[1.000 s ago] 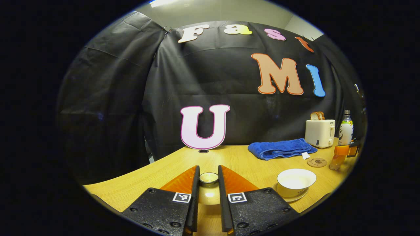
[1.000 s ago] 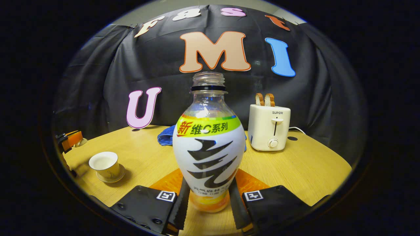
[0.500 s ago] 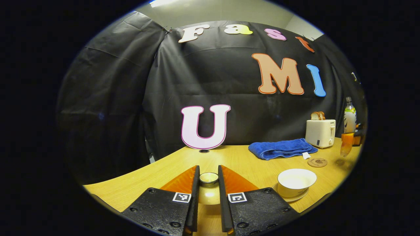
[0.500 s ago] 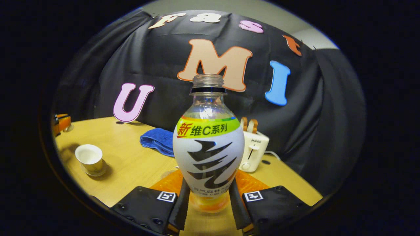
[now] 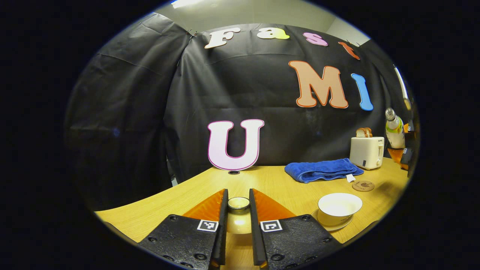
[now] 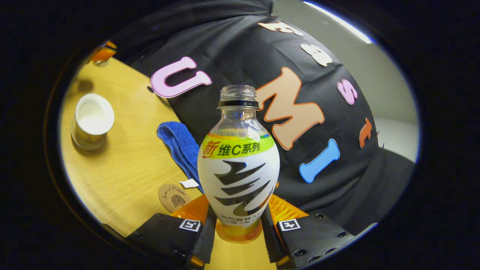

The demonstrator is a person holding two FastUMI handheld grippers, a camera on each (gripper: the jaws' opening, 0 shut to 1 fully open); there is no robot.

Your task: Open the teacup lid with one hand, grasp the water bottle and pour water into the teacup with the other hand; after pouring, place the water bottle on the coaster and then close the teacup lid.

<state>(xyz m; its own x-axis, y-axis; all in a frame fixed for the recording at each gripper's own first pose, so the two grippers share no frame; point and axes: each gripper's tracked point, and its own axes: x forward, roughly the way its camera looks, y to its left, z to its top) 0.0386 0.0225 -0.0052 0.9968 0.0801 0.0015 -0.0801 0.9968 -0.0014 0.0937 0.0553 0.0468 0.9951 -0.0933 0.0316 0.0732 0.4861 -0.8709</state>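
Observation:
My left gripper (image 5: 238,198) is shut on the knob of the cream teacup lid (image 5: 239,222), held low over the table. To its right, the white teacup (image 5: 339,205) stands uncovered on its saucer. My right gripper (image 6: 238,222) is shut on the lower body of the uncapped water bottle (image 6: 238,168). The bottle (image 5: 395,129) hangs tilted above the table's far right. In the right gripper view the teacup (image 6: 93,116) lies far to the upper left, and the round brown coaster (image 6: 173,197) lies on the table just left of the bottle. In the left gripper view the coaster (image 5: 363,185) sits behind the cup.
A folded blue towel (image 5: 322,169) lies behind the coaster. A white toaster (image 5: 366,152) holding bread stands at the back right. The wooden table (image 5: 270,180) ends at the black cloth wall. The left gripper (image 6: 103,52) sits at the table's far end in the right gripper view.
My right gripper has lifted the bottle off the table and rolled it over towards the teacup side. My left gripper and the lid have stayed put.

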